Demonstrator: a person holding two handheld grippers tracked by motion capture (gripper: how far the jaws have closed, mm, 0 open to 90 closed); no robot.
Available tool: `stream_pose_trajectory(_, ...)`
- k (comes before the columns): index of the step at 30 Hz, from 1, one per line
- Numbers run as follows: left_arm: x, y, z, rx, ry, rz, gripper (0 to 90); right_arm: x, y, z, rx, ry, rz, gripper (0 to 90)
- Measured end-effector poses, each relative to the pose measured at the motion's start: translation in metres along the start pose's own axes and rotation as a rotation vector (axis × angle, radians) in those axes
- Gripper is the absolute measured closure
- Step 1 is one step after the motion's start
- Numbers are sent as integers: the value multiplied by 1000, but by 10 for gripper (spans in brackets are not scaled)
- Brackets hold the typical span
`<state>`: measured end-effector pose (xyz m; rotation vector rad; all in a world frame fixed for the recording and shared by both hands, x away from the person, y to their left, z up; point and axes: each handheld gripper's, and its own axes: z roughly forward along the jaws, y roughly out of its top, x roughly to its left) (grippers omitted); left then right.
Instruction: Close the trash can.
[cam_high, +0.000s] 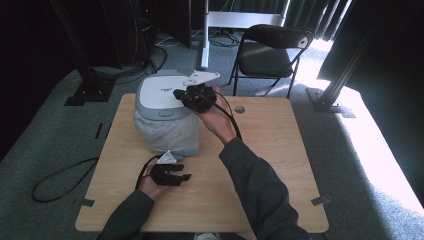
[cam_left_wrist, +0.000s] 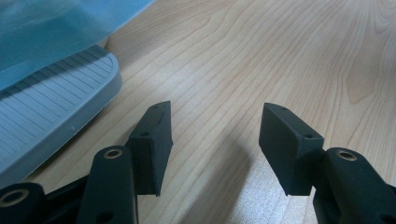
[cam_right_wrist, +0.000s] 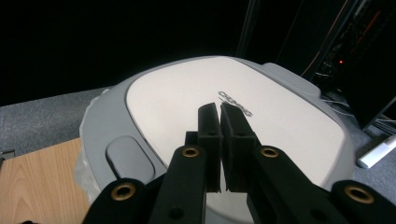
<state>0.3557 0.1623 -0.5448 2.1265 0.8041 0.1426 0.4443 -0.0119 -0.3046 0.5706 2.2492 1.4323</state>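
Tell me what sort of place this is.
Probably a lab or recording studio rather than a home: black curtains close off the space, black frame posts stand on grey carpet, and cables trail over the floor beside a lone wooden table and folding chair.

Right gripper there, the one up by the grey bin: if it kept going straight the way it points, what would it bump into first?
Most likely the bin's white lid. The right gripper, jaws shut and empty, points at it; the gap is hard to judge.
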Motion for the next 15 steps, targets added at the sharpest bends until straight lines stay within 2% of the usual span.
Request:
stream_pose_trajectory(8,0,0,0,-1,-2,-2,444,-17,-19,-22,-6,-57,38,863)
stream_pose_trajectory(12,0,0,0,-3,-4,-6,444,-24,-30,-30,9,-82,50,860)
stream_pose_trajectory(15,1,0,0,-2,-3,-4,444,-34,-46,-37,45,-120,53,783)
